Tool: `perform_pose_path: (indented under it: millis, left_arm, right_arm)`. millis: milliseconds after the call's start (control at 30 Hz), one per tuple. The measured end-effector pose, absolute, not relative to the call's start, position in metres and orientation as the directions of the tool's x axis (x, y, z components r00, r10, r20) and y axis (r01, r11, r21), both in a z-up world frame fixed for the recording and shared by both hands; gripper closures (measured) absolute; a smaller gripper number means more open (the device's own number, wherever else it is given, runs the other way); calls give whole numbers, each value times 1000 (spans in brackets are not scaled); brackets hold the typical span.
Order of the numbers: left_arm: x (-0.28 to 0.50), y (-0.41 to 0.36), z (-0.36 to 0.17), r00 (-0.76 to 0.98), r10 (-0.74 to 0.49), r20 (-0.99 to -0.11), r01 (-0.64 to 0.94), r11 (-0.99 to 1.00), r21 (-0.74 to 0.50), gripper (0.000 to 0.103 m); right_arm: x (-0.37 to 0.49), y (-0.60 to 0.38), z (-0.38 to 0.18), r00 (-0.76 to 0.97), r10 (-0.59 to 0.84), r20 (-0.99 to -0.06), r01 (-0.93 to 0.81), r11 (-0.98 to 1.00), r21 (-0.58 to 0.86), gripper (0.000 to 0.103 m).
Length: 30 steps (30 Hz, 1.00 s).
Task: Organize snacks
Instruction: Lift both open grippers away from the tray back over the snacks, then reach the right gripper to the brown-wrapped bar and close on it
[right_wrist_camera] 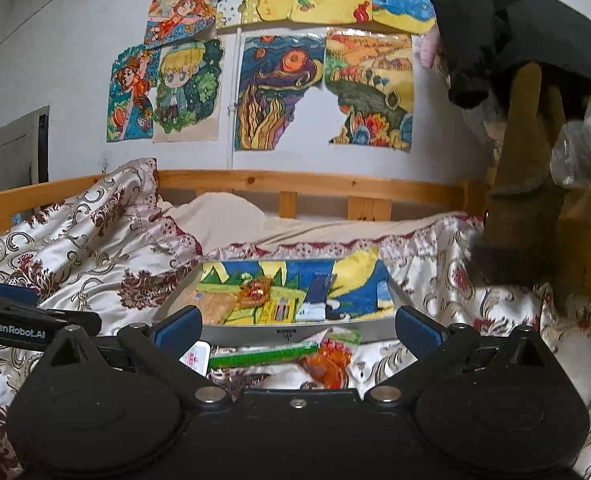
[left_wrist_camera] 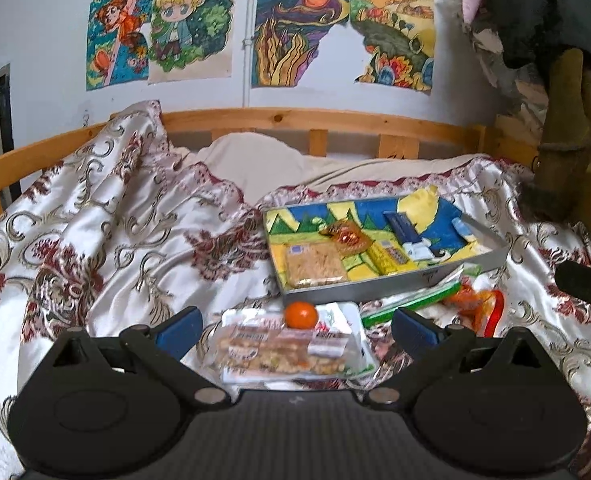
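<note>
A shallow grey metal tray (left_wrist_camera: 391,284) lined with a blue, yellow and green drawing lies on the bed's floral satin bedspread (left_wrist_camera: 107,216). It holds a clear-wrapped beige cracker pack (left_wrist_camera: 315,261), an orange-wrapped sweet (left_wrist_camera: 345,236), a yellow packet (left_wrist_camera: 391,258) and a dark blue bar (left_wrist_camera: 399,224). In front of the tray lie a clear pack of nut bars (left_wrist_camera: 291,350) with a small orange fruit (left_wrist_camera: 301,315) on it, a green stick packet (left_wrist_camera: 411,304) and crumpled orange wrappers (left_wrist_camera: 475,304). The left claw (left_wrist_camera: 297,326) hovers open over the nut bars; the right claw (right_wrist_camera: 297,326) hangs open above the green packet, gripping nothing.

It was a home bedroom: a wooden bed (left_wrist_camera: 279,118) with a floral quilt (left_wrist_camera: 107,216), and coloured drawings (right_wrist_camera: 187,92) on the wall.
</note>
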<state>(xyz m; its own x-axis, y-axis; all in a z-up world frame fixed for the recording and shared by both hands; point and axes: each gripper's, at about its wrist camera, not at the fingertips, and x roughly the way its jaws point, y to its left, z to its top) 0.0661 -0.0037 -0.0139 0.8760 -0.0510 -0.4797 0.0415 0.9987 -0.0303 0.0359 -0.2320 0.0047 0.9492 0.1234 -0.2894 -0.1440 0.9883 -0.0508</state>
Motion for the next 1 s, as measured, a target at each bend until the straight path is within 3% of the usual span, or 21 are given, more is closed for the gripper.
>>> perform_pose_path:
  millis: [333,1000]
  left_arm:
    - [69,4,-31,851,-14,-525,3,1000,-21,0]
    - [82,9,-51,790,9,-613,-24,1000,-16,1]
  right_arm:
    - [44,-230,-18,922,124,-367,-147,988,-36,1]
    - [57,-232,-43,892,118,-437,-142,990,-22,1]
